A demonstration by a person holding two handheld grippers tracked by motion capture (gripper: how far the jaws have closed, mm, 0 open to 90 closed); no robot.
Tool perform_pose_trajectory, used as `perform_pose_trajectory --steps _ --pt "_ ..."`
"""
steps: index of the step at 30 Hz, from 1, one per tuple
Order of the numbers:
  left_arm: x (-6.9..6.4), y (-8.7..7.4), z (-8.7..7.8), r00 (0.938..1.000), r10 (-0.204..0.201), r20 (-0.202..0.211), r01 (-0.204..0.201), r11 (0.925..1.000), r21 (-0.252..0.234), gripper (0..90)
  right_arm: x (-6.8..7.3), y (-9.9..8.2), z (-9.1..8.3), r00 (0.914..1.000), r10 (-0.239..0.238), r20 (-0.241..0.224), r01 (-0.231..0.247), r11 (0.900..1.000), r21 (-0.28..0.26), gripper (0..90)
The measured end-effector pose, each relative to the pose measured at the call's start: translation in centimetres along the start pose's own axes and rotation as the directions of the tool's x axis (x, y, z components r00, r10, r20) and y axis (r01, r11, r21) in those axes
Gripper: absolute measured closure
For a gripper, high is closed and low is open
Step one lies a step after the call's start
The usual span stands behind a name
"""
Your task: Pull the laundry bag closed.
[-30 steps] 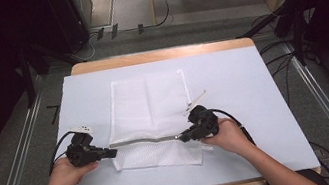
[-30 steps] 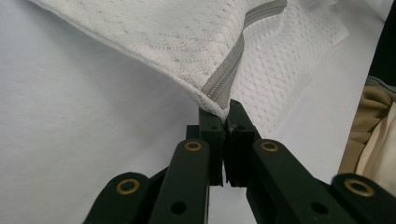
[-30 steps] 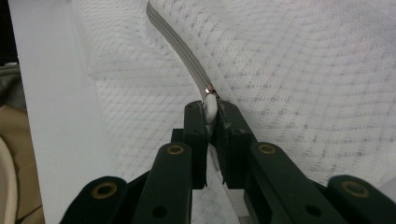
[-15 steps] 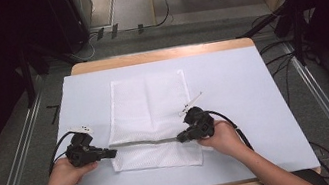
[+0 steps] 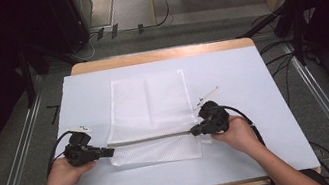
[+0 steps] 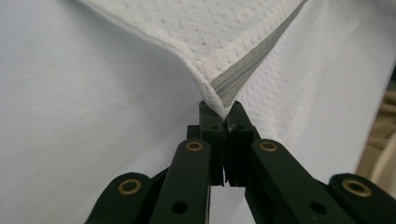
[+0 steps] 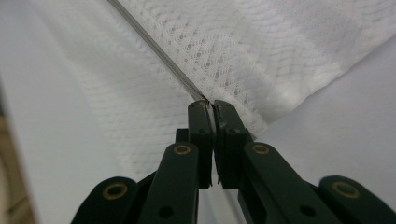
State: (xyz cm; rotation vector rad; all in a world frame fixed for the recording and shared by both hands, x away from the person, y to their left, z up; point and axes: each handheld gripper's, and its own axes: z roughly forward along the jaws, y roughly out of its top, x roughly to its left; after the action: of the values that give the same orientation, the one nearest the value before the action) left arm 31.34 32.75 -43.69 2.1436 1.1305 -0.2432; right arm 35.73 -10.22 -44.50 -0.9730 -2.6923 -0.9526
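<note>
Jaws of both grippers, left gripper [image 5: 110, 152] and right gripper [image 5: 193, 130], pinching mesh bag [image 5: 151, 106] corners

My white mesh zip bag [image 5: 151, 109] lies flat at the table's centre, its near end lifted along the grey zipper [image 5: 152, 138], stretched taut left to right.
</note>
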Motion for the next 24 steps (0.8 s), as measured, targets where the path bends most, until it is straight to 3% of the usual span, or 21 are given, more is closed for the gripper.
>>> perform_pose_trajectory --steps 1,2,4,7,10,13,18,24 --pt "-0.1 0.0 0.1 0.9999 -0.002 0.014 0.002 1.0 0.003 89.4 -0.5 -0.2 -0.3 0.9982 0.039 -0.045 -0.04 0.999 -0.022 88.9" --pt "-0.5 0.1 0.3 0.9998 0.021 -0.003 -0.021 0.9997 0.011 89.3 -0.5 -0.3 -0.5 0.9975 0.055 -0.045 -0.056 0.9977 -0.037 88.8" --pt "-1.1 0.5 0.7 0.9988 0.049 -0.002 -0.049 0.9987 0.018 88.9 -0.2 -0.1 -0.6 0.9994 0.033 -0.013 -0.033 0.9992 -0.021 88.6" --pt "-1.5 0.7 0.8 0.9972 0.075 0.003 -0.075 0.9972 0.007 86.8 -0.4 0.0 -0.5 0.9994 0.026 -0.022 -0.027 0.9993 -0.028 87.6" --pt "-1.5 0.7 0.8 0.9966 0.082 -0.003 -0.082 0.9966 -0.011 78.7 -0.6 -0.1 -0.7 0.9995 0.009 -0.031 -0.011 0.9989 -0.045 85.5" --pt "-1.4 0.7 0.7 0.9969 0.079 0.0 -0.079 0.9966 -0.024 72.5 -0.5 0.0 -0.9 0.9997 -0.014 -0.022 0.012 0.9972 -0.074 79.2" --pt "-1.1 0.7 0.9 0.9973 0.064 -0.035 -0.065 0.9969 -0.044 48.2 -0.2 0.0 -1.0 0.9993 -0.037 -0.003 0.037 0.994 -0.103 70.3" --pt "-1.1 0.8 0.9 0.9968 0.062 -0.05 -0.066 0.9953 -0.071 37.9 -0.4 0.0 -1.0 0.9975 -0.059 0.04 0.064 0.9858 -0.155 48.1"
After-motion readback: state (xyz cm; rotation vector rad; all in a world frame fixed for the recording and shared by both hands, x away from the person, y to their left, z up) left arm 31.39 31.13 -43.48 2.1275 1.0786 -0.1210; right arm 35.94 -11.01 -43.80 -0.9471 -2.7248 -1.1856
